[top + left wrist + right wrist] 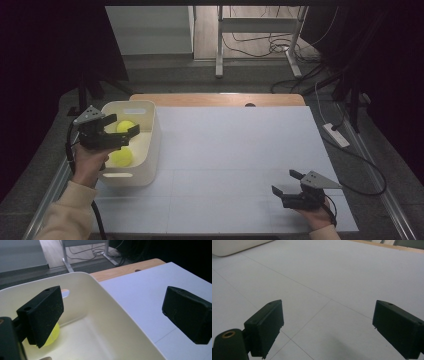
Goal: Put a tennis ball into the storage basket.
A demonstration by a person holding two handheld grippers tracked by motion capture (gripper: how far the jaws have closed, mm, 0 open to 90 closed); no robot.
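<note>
A cream plastic bin [151,131] stands at the table's left with two yellow-green balls inside: one ball [125,126] toward the back, a second ball [121,157] nearer the front. My left gripper [121,125] hovers open over the bin, nothing between its jaws. In the left gripper view the bin wall [105,302] runs between the jaws and one ball [52,336] peeks from behind the left jaw. My right gripper [286,182] is open and empty low over the white table surface [235,150] at the front right; its own view looks across bare table [324,277].
A wooden strip [220,99] edges the table's far side. Beyond it stand a metal desk frame [260,30] and loose floor cables [270,47]. A white power strip [336,134] lies off the right side. A corner of the bin [234,246] shows at top left in the right gripper view.
</note>
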